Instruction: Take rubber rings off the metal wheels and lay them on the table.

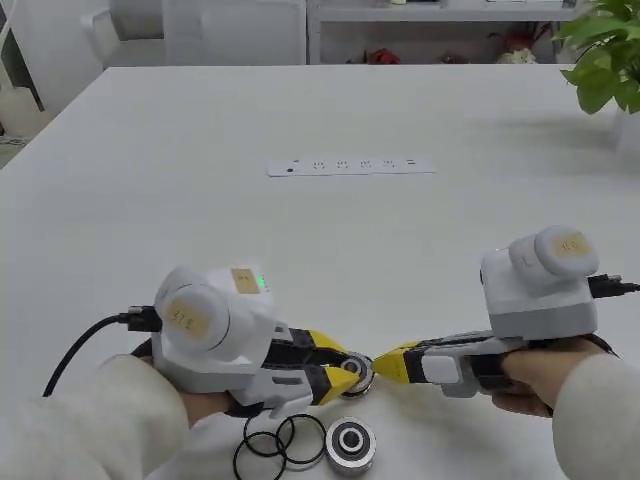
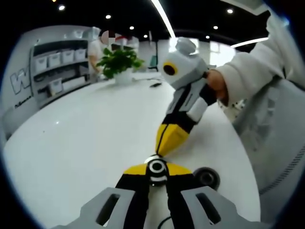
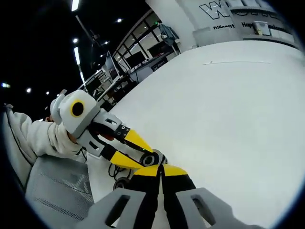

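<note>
L gripper (image 1: 338, 370): fingers clamped on a wheel (image 1: 358, 376), held low over the worktop (image 1: 300, 260) near its front edge. R gripper (image 1: 386, 365): fingers closed together, tip touching the wheel's rim. Can't tell if it's pinching a ring lip. Loose rings (image 1: 282, 444) lie flat, overlapping, just beside a 2nd wheel (image 1: 350, 445), nearer the person.

Handling, prob.: the wheel is metal, small, dense, rigid & smooth, so it could twist or slip in a light grip. L should hold it firm w/ the rim exposed toward R. A ring is thin, soft, stretchy & v. light. It likely clings to metal, so peel from one edge rather than pull straight. It may snap back or flick off.

Worktop is white, smooth & wide. Power strip (image 1: 350, 166) sits well apart mid-table, plant (image 1: 605, 55) at the far right corner. Shelves (image 2: 52, 71) w/ boxes stand beyond.
</note>
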`<state>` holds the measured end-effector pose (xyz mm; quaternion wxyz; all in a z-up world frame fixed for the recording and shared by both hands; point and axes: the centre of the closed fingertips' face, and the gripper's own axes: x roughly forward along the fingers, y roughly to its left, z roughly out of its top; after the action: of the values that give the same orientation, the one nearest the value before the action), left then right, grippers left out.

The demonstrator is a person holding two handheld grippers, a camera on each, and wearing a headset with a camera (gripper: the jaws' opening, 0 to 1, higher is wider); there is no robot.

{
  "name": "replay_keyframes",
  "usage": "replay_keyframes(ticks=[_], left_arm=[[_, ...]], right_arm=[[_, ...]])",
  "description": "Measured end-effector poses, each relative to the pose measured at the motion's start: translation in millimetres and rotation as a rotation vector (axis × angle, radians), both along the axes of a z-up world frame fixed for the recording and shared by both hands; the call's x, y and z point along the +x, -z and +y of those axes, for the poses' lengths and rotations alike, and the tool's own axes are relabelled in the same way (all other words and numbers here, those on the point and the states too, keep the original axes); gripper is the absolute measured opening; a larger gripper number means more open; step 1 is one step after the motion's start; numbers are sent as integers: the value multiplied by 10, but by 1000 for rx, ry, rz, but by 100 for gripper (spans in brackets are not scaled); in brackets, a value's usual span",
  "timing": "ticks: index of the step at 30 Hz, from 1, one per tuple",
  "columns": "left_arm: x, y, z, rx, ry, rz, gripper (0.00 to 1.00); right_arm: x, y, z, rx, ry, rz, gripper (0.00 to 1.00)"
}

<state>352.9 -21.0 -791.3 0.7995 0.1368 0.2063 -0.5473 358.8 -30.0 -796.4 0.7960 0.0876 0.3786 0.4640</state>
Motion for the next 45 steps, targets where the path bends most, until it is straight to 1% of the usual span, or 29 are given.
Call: replay_keyframes(ticks=[1,3,10,19,22,24,26,28,29,31,35,37,39,41,45], left_arm=[[1,2,1,-1,0,1,14],[0,4,4,5,3,-7,14],[3,7,7,17,4,-12,14],[10,8,10,15,2,-11,14],[15,7,14,-2,-4,0,14],[18,5,14,-1,-10,-2,14],[19,4,10,3,-15,-2,14],[21,7,9,5,-21,0,14],[18,6,8,4,-25,7,14],[18,4,8,6,-27,14,14],[14,1,3,18,-31,24,15],[-30,0,-10,19,-12,35,20],[-63,-3,-22,29,3,32,24],[-67,-7,-22,36,3,33,27],[-78,-44,-9,34,3,34,28]], right_arm=[[-12,-25,28,21,-3,7,0],[-3,-4,14,7,0,3,0],[-11,-26,44,19,-7,6,0],[-56,-67,112,38,-21,9,0],[-44,-61,94,31,-23,2,0],[-46,-77,99,43,-22,8,0],[-29,-143,135,85,-16,8,0],[3,-134,122,63,-9,-4,0],[-5,-113,113,50,-14,-6,0],[-10,-81,97,43,-13,2,0],[4,-113,102,47,-6,-3,0],[-4,-125,113,46,-7,-7,0],[-10,-124,116,42,-7,-8,0],[-14,-127,117,42,-7,-7,0],[-13,-143,117,42,-6,-11,0]])
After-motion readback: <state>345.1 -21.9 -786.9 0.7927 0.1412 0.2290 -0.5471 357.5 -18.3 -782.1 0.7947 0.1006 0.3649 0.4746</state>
